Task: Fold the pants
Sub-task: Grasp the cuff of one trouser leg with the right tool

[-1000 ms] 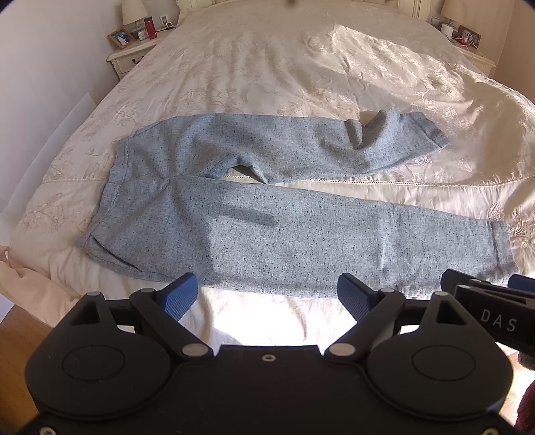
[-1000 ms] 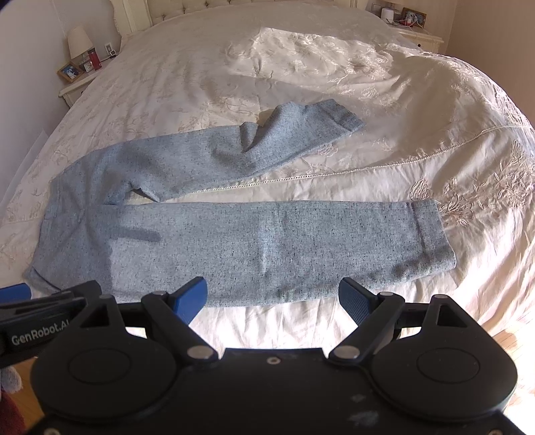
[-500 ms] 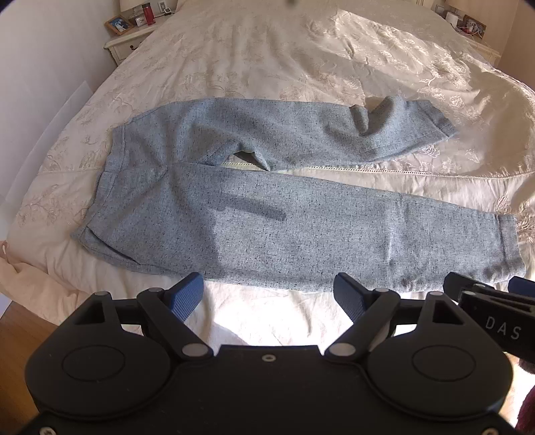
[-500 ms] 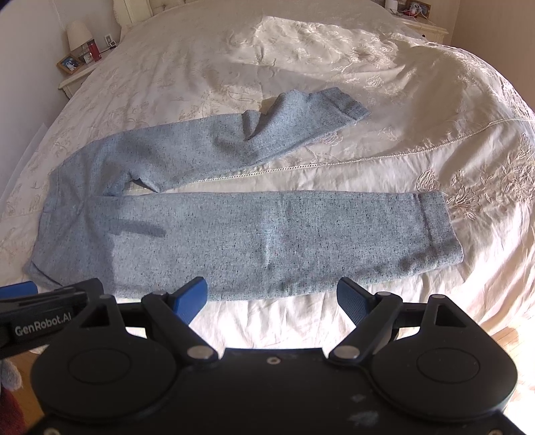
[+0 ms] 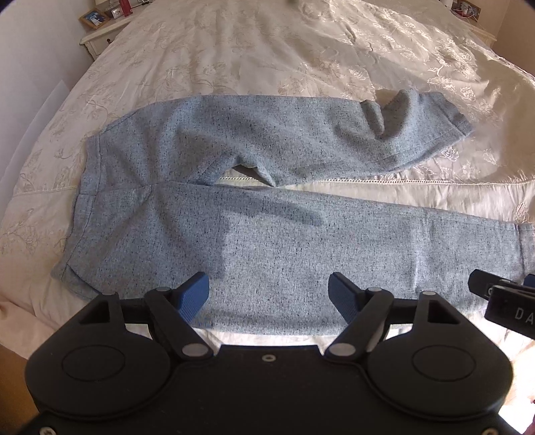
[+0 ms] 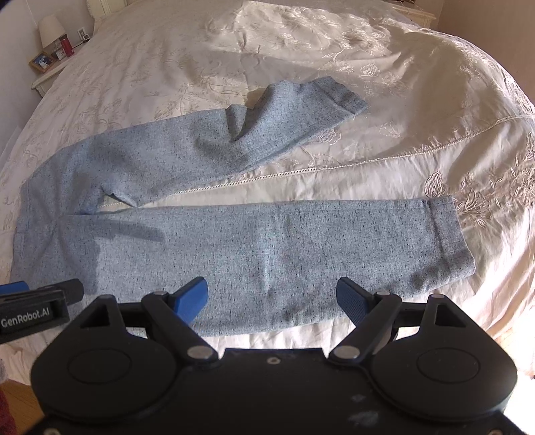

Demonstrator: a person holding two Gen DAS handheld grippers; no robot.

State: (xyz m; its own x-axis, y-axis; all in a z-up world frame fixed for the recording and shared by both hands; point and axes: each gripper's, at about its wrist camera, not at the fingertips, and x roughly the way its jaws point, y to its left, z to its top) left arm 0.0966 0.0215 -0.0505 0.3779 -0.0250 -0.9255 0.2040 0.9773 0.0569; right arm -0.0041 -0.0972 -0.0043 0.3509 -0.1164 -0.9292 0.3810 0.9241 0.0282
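We see the pants, of a speckled light blue cloth, lying flat on the bed, which has a cream embroidered cover. The waistband is at the left and both legs go to the right; the near leg is straight, and the far leg bends away and has a raised crease near its cuff (the cuff lies in a patch of sunlight). We hold the left tool above the near edge of the near leg, toward the waist; its jaws are wide apart but closing, and the blue pads do not press the cloth. The right tool hangs over the same leg, more toward the cuff, with its jaws wide apart and nothing between them. At the far left a nightstand stands beside the bed with a picture frame on it.
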